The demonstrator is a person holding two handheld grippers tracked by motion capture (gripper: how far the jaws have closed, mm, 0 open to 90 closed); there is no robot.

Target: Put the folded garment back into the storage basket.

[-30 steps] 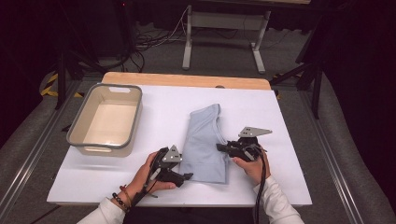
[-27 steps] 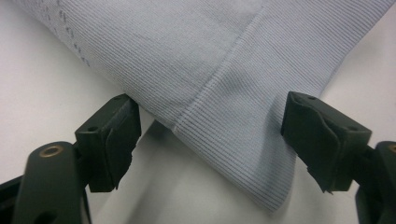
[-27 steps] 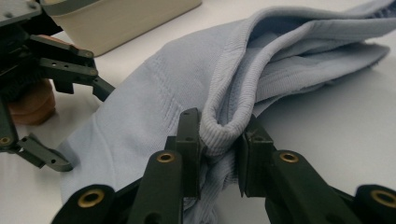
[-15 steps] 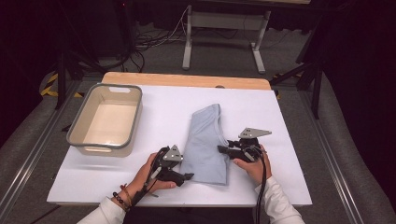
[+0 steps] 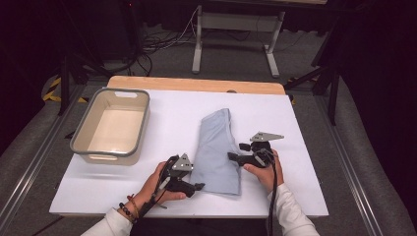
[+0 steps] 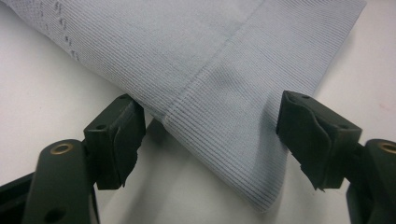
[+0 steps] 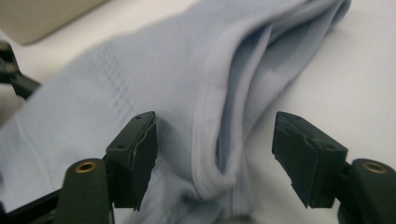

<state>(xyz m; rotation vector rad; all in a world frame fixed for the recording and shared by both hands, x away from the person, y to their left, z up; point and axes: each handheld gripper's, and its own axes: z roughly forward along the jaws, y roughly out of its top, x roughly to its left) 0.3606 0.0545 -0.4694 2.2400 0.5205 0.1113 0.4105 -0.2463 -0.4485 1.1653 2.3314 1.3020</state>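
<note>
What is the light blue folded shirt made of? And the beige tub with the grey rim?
The light blue folded shirt looks like soft knitted fabric, maybe cotton: fine ribbed lines and a stitched seam show up close, and the finish is matt. The beige tub with the grey rim looks like smooth moulded plastic, with rounded corners and a cut-out handle, though the look alone can't confirm it.

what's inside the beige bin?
Nothing that can be seen: the beige bin shows a bare, pale floor from the high view. Its near wall hides a thin strip of floor behind it. The folded light-blue garment lies outside it, on the white table.
</note>
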